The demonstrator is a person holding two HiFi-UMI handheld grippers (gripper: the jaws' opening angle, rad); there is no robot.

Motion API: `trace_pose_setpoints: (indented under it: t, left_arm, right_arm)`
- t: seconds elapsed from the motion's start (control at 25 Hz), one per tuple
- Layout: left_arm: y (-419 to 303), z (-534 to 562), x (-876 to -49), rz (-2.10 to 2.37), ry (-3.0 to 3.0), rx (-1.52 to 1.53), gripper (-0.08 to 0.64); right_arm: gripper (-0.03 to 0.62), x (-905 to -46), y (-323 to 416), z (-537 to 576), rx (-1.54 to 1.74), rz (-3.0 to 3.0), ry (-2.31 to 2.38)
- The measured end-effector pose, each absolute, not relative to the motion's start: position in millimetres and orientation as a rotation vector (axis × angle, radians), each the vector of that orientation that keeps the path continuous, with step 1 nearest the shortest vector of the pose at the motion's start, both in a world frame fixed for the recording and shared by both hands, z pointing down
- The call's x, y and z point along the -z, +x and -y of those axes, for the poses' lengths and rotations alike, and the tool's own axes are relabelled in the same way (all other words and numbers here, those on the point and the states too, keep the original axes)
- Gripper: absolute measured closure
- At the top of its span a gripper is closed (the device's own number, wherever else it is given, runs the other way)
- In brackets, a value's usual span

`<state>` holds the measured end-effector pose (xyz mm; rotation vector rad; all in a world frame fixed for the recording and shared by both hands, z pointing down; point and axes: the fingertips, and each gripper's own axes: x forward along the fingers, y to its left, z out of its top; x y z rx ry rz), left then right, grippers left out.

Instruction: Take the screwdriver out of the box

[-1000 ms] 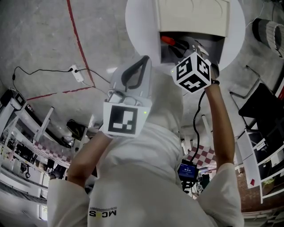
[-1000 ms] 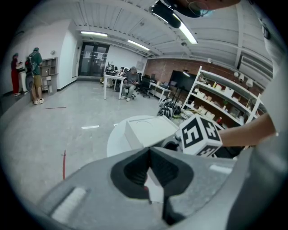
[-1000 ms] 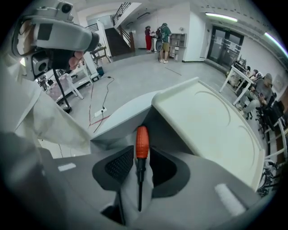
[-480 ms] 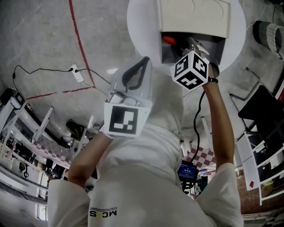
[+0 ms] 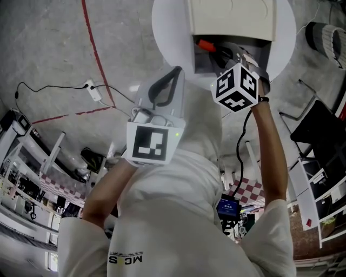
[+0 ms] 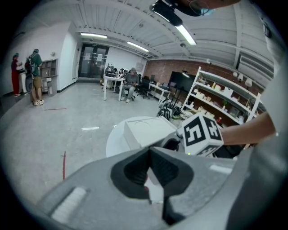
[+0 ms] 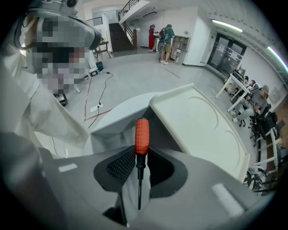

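The screwdriver (image 7: 141,134) has an orange ribbed handle and a thin black shaft. In the right gripper view it stands between the jaws, and my right gripper (image 7: 141,153) is shut on the base of the handle. From the head view, this gripper (image 5: 226,53) reaches down into the open box (image 5: 201,64), where the orange handle (image 5: 205,45) shows under the raised cream lid (image 5: 232,16). My left gripper (image 5: 174,73) hangs short of the table, shut and empty. In the left gripper view its jaw tips (image 6: 150,152) meet, with the box (image 6: 146,130) beyond them.
The box stands on a round white table (image 5: 167,21). On the concrete floor lie a power strip with a cable (image 5: 94,89) and a red line (image 5: 94,48). Black furniture (image 5: 319,130) stands to the right. Shelving (image 6: 225,96) and distant people fill the room behind.
The right gripper's marker cube has shifted slightly over the box, and the orange handle sits a little further up the picture. The left gripper has stayed where it was.
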<state>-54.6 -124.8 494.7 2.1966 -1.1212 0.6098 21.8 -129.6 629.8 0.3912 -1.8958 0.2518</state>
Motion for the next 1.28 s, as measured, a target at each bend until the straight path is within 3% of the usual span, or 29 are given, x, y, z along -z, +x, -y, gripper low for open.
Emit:
trace_pose_setpoints:
  t: [0.44, 1.28]
  left_arm:
    - [-49.1, 125.9, -467.5, 1.099, 2.247, -0.595, 0.560]
    - [-26.3, 131.5, -341.3, 1.049, 2.446, -0.537, 0.560]
  right_arm:
    - [0.508, -573.2, 28.8, 132.8, -0.239, 1.957, 0.528]
    - [0.508, -395.1, 56.9, 125.8, -0.197, 2.126, 0.980]
